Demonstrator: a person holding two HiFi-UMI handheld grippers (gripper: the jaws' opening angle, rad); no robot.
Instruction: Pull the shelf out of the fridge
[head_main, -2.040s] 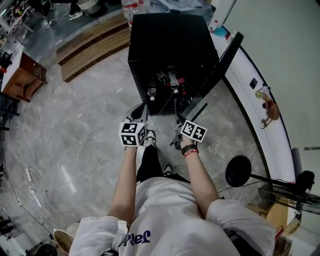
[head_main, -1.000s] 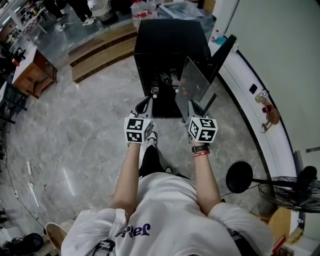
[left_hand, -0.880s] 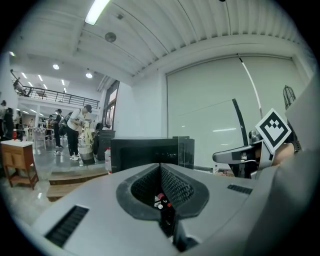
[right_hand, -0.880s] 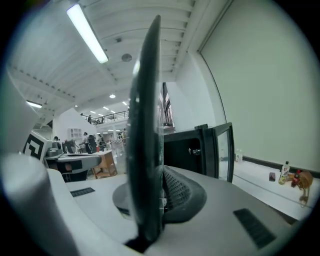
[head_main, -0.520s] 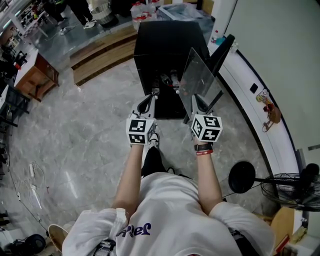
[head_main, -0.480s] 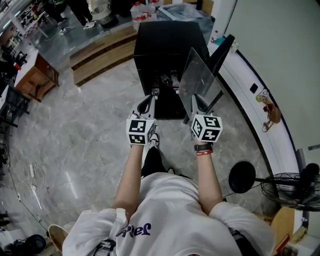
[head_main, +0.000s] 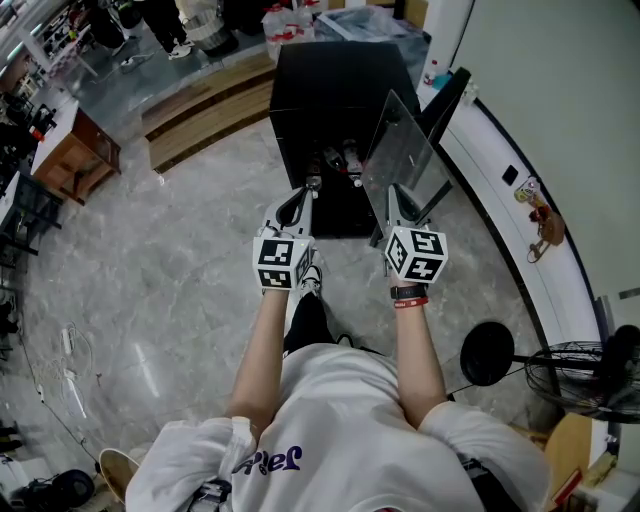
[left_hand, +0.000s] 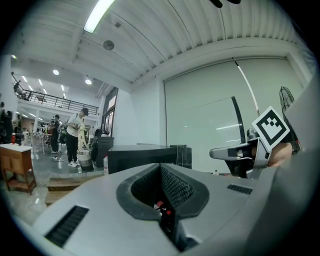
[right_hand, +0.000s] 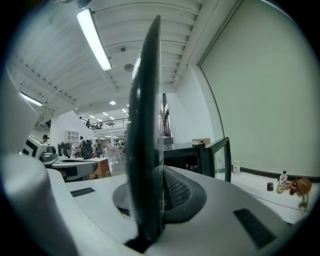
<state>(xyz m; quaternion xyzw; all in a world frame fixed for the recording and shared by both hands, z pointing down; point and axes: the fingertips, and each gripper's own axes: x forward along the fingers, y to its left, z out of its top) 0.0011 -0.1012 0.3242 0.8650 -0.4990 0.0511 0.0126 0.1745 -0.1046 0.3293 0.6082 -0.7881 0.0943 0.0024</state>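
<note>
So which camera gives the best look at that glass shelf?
The head view: the whole glass shelf shows, tilted, outside the black fridge. The right gripper view shows it only edge-on, clamped by the right tool; in the left gripper view I cannot make it out.

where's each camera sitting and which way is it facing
Head view: on the person's head, facing steeply down at the fridge, shelf, both arms, left gripper, right gripper.
Left gripper view: on the left gripper, facing level over its shut jaws toward the fridge; right gripper at right.
Right gripper view: on the right gripper, along jaws shut on the shelf.
Shared: all three show the fridge.
</note>
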